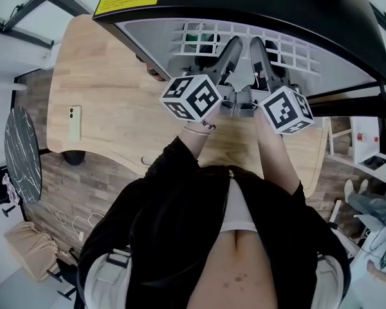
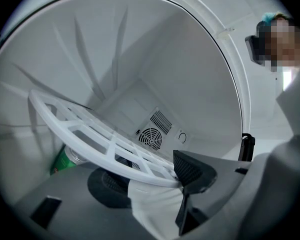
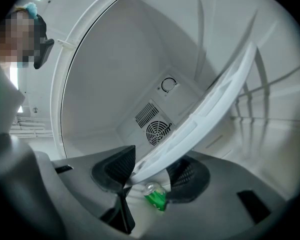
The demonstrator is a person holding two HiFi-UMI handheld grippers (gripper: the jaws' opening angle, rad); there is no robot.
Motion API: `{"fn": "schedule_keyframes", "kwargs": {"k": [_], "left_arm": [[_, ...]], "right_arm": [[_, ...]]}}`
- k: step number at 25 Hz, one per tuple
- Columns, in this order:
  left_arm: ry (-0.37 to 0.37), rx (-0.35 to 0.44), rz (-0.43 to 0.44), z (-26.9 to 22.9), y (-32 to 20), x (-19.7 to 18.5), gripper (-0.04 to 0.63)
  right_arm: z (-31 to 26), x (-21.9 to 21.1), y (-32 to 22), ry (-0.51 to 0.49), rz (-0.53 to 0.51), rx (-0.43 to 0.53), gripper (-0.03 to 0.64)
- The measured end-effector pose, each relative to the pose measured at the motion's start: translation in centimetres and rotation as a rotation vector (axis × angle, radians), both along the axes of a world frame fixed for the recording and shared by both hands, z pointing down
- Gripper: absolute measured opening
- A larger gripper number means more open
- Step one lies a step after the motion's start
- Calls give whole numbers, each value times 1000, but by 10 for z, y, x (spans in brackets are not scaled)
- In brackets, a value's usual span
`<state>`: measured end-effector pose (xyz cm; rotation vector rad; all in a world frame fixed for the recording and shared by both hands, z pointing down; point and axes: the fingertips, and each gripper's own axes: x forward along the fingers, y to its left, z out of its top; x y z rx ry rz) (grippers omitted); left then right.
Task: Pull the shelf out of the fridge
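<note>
A small black fridge (image 1: pixel 309 18) stands open on the wooden table (image 1: pixel 109 76). Its white grid shelf (image 1: pixel 199 34) lies inside. Both grippers reach into the opening side by side, left gripper (image 1: pixel 228 50) and right gripper (image 1: pixel 258 53). In the left gripper view the shelf (image 2: pixel 90 134) runs slanted between the wide jaws of the left gripper (image 2: pixel 150 184), and its rim ends at the right pad (image 2: pixel 190 170). In the right gripper view the shelf rim (image 3: pixel 210 109) passes between the jaws of the right gripper (image 3: pixel 152 176) and meets the left pad (image 3: pixel 121 168); the pads do not clamp it.
A green can (image 3: pixel 155 196) lies on the fridge floor under the shelf, also seen as the can (image 2: pixel 62 161) at the left wall. A round fan vent (image 2: pixel 151 138) sits in the back wall. A pale green phone (image 1: pixel 74 122) lies on the table's left part.
</note>
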<state>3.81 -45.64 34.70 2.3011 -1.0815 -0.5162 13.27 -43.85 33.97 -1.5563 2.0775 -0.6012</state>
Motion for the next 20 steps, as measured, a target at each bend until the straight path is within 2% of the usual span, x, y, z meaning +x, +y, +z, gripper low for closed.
{"fn": "schedule_keyframes", "kwargs": {"k": [20], "left_arm": [[-6,-8,4,1,14,-3,262]], "right_arm": [[1,-4,14,-10,-2,0,193]]}}
